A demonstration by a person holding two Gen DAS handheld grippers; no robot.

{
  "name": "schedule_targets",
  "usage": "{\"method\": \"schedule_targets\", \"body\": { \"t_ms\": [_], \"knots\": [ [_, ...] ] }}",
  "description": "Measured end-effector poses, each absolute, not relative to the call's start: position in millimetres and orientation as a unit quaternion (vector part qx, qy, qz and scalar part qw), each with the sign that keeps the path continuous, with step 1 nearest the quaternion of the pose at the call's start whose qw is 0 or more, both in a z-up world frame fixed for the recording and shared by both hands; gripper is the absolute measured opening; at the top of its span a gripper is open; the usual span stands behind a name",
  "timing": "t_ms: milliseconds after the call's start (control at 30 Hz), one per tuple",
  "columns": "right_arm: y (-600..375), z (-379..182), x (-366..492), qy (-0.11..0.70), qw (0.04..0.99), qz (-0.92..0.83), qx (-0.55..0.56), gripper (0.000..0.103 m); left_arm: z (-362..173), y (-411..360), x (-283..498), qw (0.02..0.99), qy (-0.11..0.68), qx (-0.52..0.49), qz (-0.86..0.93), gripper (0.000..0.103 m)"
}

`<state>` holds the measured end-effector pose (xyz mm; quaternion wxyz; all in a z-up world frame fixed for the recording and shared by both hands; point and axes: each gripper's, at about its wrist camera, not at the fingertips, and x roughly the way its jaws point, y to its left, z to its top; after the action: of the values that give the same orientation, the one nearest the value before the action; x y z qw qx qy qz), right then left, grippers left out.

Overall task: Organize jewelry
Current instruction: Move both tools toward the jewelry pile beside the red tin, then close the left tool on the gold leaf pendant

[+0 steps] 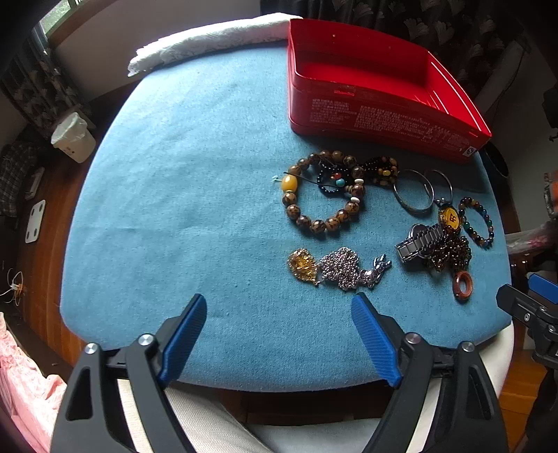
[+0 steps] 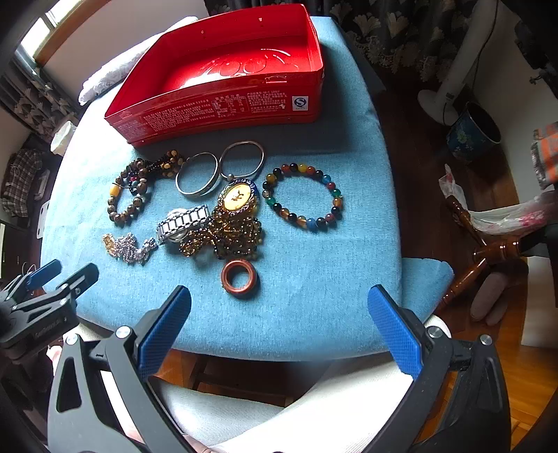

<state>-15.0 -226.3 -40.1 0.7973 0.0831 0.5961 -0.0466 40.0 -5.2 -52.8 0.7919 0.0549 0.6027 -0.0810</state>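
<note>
Jewelry lies heaped on the blue bench, at 6 o'clock from the empty red tin; both tools, left and right, hover apart, holding nothing, likely choosing a piece

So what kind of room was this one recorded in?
Most likely a lived-in room of a home, perhaps a bedroom. Patterned curtains hang behind a small table under a blue cloth, a pedestal fan stands on the wooden floor, and a lined waste bin sits nearby.
</note>
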Motion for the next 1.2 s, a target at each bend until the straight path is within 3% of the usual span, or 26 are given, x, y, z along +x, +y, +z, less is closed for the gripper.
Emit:
{"method": "schedule_targets", "body": {
  "t_ms": [167, 300, 367, 533, 633, 767, 1200],
  "knots": [
    [-228, -43, -9, 0.593, 0.801, -0.04, 0.078, 0.097, -67, -3, 54, 0.78, 0.618, 0.04, -0.093, 0.061],
    [-231, -47, -2, 0.596, 0.798, -0.036, 0.082, 0.087, -76, 0, 61, 0.771, 0.629, 0.026, -0.1, 0.046],
    [-232, -51, 0, 0.599, 0.795, -0.033, 0.084, 0.079, -79, 1, 63, 0.77, 0.629, 0.028, -0.1, 0.045],
    [-233, -57, 5, 0.604, 0.792, -0.03, 0.084, 0.078, -83, -3, 68, 0.77, 0.629, 0.036, -0.102, 0.045],
    [-236, -59, 8, 0.604, 0.792, -0.031, 0.086, 0.076, -86, -13, 76, 0.769, 0.63, 0.047, -0.102, 0.039],
    [-241, -60, 13, 0.603, 0.792, -0.037, 0.091, 0.075, -88, -28, 85, 0.762, 0.636, 0.041, -0.115, 0.022],
    [-262, -68, 28, 0.604, 0.788, -0.055, 0.101, 0.07, -75, -41, 110, 0.78, 0.612, 0.02, -0.128, 0.021]
  ]
}}
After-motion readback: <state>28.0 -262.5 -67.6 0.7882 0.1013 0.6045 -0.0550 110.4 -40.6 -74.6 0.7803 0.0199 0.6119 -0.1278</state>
